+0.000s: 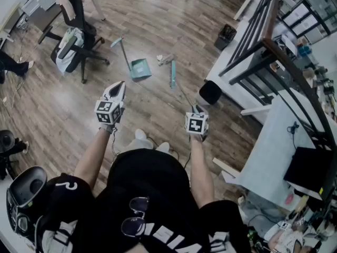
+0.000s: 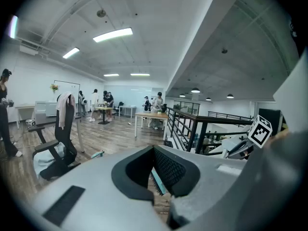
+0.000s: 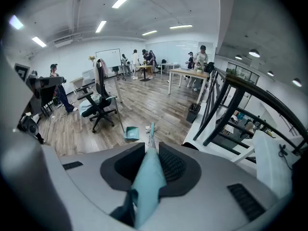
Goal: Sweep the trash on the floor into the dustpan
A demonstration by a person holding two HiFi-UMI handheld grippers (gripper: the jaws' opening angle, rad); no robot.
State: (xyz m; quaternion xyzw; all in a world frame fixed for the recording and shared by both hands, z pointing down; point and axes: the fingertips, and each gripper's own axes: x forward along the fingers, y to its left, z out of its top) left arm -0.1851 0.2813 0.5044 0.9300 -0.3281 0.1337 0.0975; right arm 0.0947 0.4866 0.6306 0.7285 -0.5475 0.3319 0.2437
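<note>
Right gripper [image 3: 149, 159]: jaws pinch teal long-handled broom [image 3: 144, 191]
Left gripper [image 2: 155, 174]: jaws spread, empty
Teal plastic dustpan [image 1: 139, 69]: on wooden floor [image 1: 158, 25]

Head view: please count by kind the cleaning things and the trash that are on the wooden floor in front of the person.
dustpan: 1
broom: 1, handle held in the right tool
trash clump: 1, its pieces too small to count
Total: 3
</note>
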